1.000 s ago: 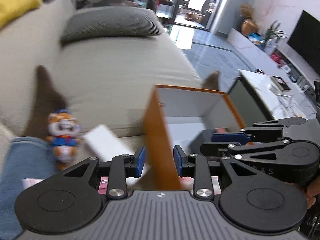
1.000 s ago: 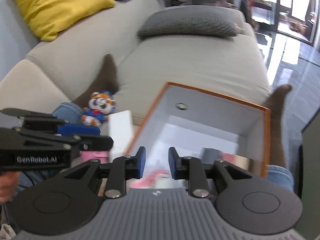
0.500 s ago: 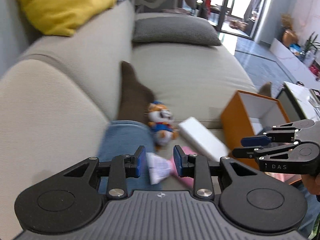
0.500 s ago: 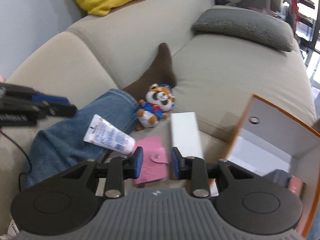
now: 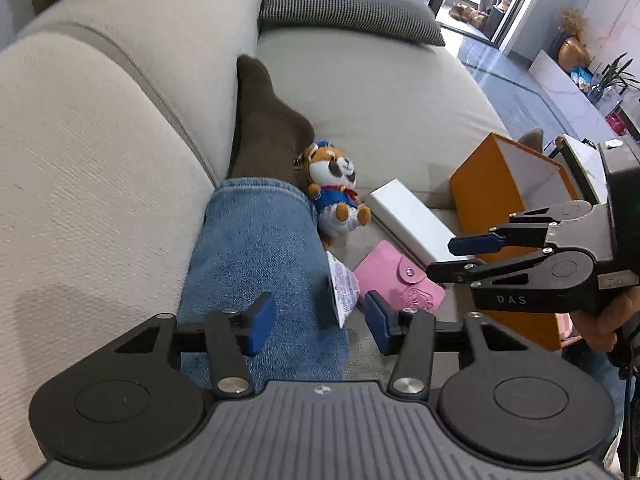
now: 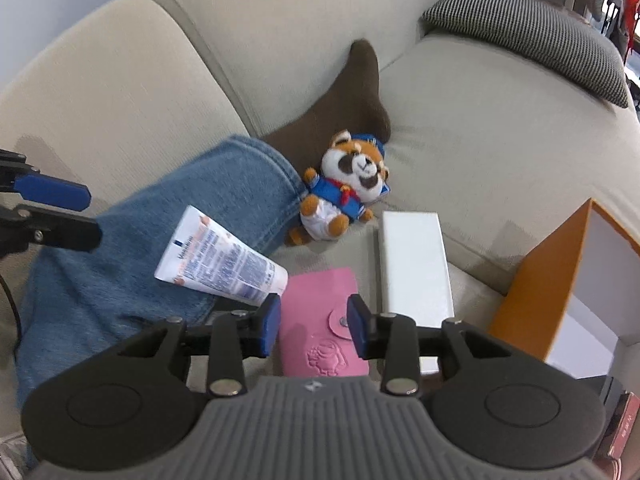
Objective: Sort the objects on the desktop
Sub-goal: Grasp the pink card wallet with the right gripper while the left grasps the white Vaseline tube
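Your left gripper (image 5: 316,322) is spread wide and holds nothing — it hangs over your jeans leg (image 5: 256,264), with the crimped end of the cream tube (image 5: 342,292) showing between its blue pads. Your right gripper (image 6: 314,330) is also parted and empty, poised above the pink wallet (image 6: 322,320), whose snap button sits just inside its right pad.

The tube (image 6: 218,258) lies across your leg, its cap end touching the wallet's edge. The white box (image 6: 414,268) lies flat just beside the wallet, and the plush raccoon (image 6: 348,188) sits at the box's far end, against your brown sock (image 6: 344,104). The orange box (image 6: 560,276) stands open on the sofa (image 6: 480,120), to the right of the white box.
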`<state>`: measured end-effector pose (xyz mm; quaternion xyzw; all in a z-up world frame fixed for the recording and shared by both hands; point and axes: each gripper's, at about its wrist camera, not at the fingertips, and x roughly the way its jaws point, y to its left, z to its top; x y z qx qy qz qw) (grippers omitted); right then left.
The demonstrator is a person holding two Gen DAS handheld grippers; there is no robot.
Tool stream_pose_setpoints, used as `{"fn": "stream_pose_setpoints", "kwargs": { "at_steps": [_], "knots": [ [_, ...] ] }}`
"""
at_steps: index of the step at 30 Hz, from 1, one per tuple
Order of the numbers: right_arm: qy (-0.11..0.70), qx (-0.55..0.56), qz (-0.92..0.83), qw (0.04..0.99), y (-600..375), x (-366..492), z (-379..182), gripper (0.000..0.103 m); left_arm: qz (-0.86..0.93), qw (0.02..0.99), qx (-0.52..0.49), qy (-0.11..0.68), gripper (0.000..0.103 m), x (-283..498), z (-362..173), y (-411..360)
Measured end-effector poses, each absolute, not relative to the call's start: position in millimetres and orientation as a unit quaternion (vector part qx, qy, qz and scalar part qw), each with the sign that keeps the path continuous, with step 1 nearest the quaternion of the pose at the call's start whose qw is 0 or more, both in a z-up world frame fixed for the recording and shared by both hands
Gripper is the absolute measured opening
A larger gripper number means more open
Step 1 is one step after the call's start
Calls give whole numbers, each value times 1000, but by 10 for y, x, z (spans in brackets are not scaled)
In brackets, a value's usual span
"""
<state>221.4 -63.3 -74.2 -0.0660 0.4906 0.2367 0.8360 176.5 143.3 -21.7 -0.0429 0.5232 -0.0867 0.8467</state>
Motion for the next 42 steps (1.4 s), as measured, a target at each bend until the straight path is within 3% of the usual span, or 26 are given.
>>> {"fn": "stream_pose_setpoints", "kwargs": {
  "at_steps": [5, 16, 18, 20, 24, 27, 37, 42],
  "knots": [
    [507, -69, 233, 827, -646, 2338, -882, 41, -92, 830, -70, 545, 64, 1899, -414, 1523],
    [534, -75, 237, 808, -639, 2562, -1114, 42, -119, 813, -92, 563, 67, 2071, -650, 1460],
    [542, -77, 236, 803, -645, 2588, -1157, 42, -129, 809, -93, 566, 63, 2078, -687, 1399],
    [550, -77, 238, 797, -650, 2608, -1205, 41, -135, 804, -93, 572, 40, 2088, -744, 1336],
    [561, -87, 237, 788, -640, 2644, -1298, 41, -134, 800, -82, 579, 31, 2092, -862, 1248],
    [569, -86, 243, 781, -627, 2693, -1361, 41, -128, 805, -76, 574, 18, 2086, -902, 1239],
    [586, -75, 250, 767, -614, 2830, -1516, 43, -137, 804, -103, 569, 15, 1961, -642, 1375],
    [607, -50, 249, 753, -606, 2911, -1577, 57, -120, 807, -94, 571, 14, 1890, -733, 1250]
  ]
}}
